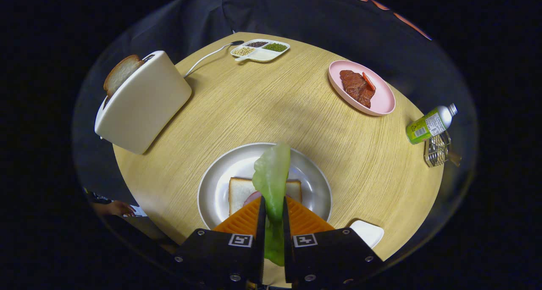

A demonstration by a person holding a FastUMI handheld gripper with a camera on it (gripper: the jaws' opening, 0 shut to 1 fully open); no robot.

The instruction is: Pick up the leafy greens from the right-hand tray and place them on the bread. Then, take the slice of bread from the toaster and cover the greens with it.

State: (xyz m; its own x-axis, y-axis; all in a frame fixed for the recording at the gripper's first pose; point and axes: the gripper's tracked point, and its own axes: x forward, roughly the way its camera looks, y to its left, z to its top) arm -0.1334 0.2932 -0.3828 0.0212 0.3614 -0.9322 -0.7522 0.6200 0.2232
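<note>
My gripper [273, 205] is shut on the leafy greens [271, 171], a pale green leaf that stands up between the two orange fingers [241, 220]. Just ahead of the fingertips a square slice of bread [239, 191] lies on a round silver plate [220, 171], with something pink on top of it, partly hidden by the fingers. Far off to the left stands a white toaster [142, 101] with a second slice of bread [120, 73] sticking up out of its slot.
On the round wooden table [262, 108] a pink plate [383, 99] with meat sits at the far right. A white divided dish [260, 51] of beans is at the back. A green bottle [427, 125] and wire rack [438, 150] sit at the right edge. A white tray corner [367, 231] lies beside the right finger.
</note>
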